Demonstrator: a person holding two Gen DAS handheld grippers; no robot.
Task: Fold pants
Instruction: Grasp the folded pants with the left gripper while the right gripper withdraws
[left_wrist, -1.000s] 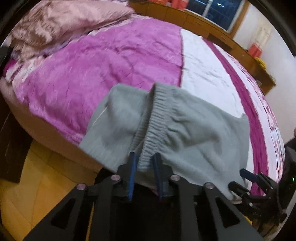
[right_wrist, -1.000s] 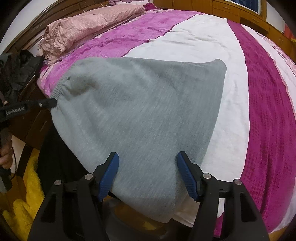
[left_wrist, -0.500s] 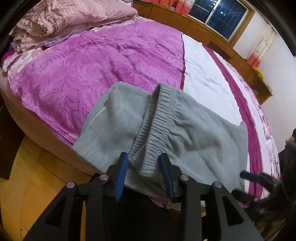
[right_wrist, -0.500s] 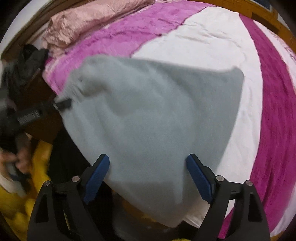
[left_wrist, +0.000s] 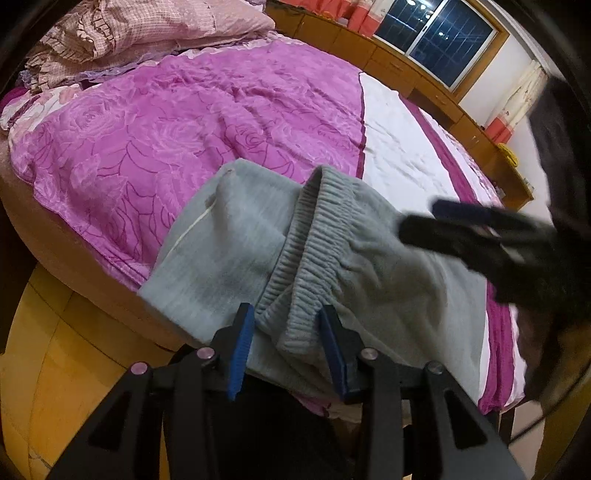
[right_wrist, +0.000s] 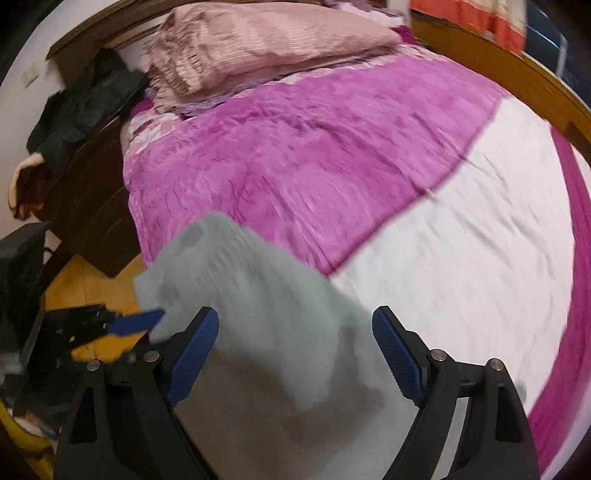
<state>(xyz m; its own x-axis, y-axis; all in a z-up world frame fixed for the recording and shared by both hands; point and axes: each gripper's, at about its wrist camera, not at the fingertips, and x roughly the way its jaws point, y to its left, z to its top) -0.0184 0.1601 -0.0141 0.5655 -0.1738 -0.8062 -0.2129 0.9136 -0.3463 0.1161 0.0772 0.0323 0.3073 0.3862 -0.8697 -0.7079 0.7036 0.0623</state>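
Note:
Grey sweatpants lie folded at the near edge of the bed, one corner hanging over the side. The ribbed waistband runs down between the blue pads of my left gripper. Those jaws stand parted and the waistband lies loose between them. My right gripper is wide open over the blurred grey pants, clasping nothing. In the left wrist view the right gripper hovers blurred above the pants' right half. A blue finger of the left gripper shows at the pants' left corner.
A pink checked pillow lies at the bed's head. A wooden ledge under a dark window runs along the far side. Dark clothes sit on a dark cabinet by the bed. Yellow wood floor lies below the bed edge.
My left jaws have parted from a tight pinch on the waistband. My right gripper has opened wider, rolled and swung left over the pants toward the left gripper.

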